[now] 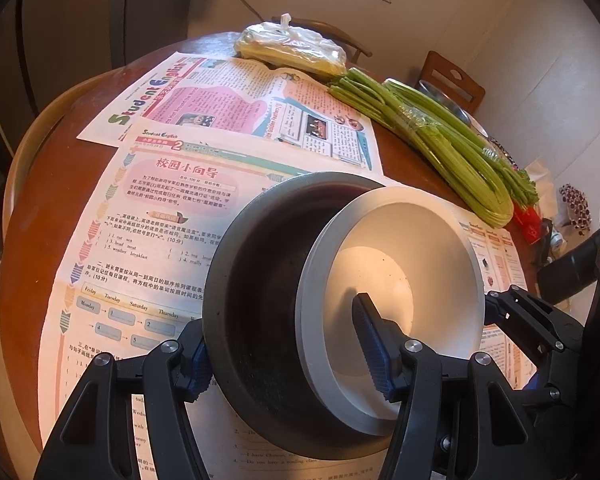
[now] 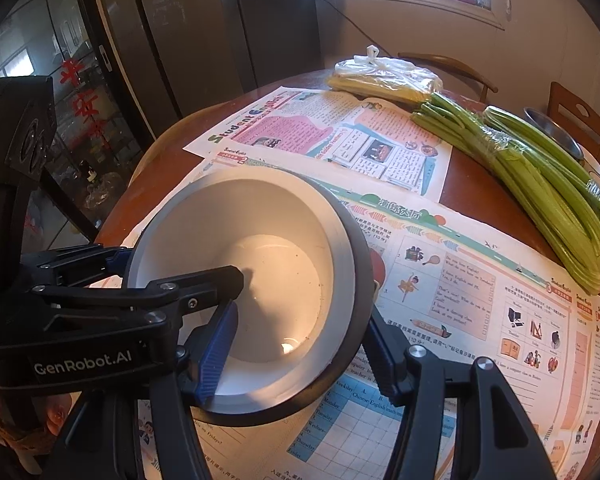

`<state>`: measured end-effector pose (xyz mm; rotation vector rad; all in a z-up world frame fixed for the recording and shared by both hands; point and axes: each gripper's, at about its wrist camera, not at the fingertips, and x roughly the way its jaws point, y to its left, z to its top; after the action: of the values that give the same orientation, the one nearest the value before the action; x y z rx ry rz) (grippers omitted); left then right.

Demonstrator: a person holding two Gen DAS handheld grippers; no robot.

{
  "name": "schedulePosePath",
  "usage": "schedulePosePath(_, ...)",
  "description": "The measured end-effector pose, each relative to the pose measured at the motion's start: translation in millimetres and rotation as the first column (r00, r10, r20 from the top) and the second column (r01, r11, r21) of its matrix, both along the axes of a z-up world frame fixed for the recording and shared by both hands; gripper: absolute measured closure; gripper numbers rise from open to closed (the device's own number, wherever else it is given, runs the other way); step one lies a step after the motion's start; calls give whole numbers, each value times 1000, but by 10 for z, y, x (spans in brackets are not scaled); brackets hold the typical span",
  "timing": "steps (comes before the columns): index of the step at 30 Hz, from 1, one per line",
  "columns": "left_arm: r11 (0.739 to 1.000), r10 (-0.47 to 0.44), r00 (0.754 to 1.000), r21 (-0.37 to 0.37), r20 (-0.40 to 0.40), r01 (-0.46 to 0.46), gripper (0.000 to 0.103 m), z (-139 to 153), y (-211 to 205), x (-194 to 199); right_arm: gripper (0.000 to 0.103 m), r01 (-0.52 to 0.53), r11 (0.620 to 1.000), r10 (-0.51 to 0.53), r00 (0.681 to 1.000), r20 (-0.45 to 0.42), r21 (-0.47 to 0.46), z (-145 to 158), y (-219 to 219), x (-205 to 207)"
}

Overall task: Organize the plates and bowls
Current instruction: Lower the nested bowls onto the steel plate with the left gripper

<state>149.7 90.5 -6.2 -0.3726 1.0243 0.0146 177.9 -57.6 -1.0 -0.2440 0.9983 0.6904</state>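
Observation:
A white bowl (image 1: 420,248) sits tilted inside a larger dark bowl (image 1: 260,280), just over the newspapers. My left gripper (image 1: 284,328) is shut on the pair, with one finger outside the dark wall and the other inside the white bowl. In the right wrist view my right gripper (image 2: 304,312) grips the opposite side of the white bowl (image 2: 260,220) and dark bowl (image 2: 362,264) the same way: blue pad inside, other finger outside. The left gripper (image 2: 176,268) reaches in from the left there. Whether the bowls touch the table is hidden.
Newspapers (image 2: 460,280) cover the round wooden table (image 1: 32,216). Celery bunches (image 2: 548,196) lie along the right side, and a plastic bag of yellow food (image 2: 384,76) lies at the far edge. A metal basin (image 2: 552,128) and wooden chairs (image 2: 580,120) stand beyond.

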Motion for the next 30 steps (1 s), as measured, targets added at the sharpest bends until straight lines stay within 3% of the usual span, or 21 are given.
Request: schedulePosePath(30, 1000, -2, 1000, 21, 11, 2, 39, -19, 6, 40, 41, 14, 999, -13, 1000, 25, -52, -52, 49, 53)
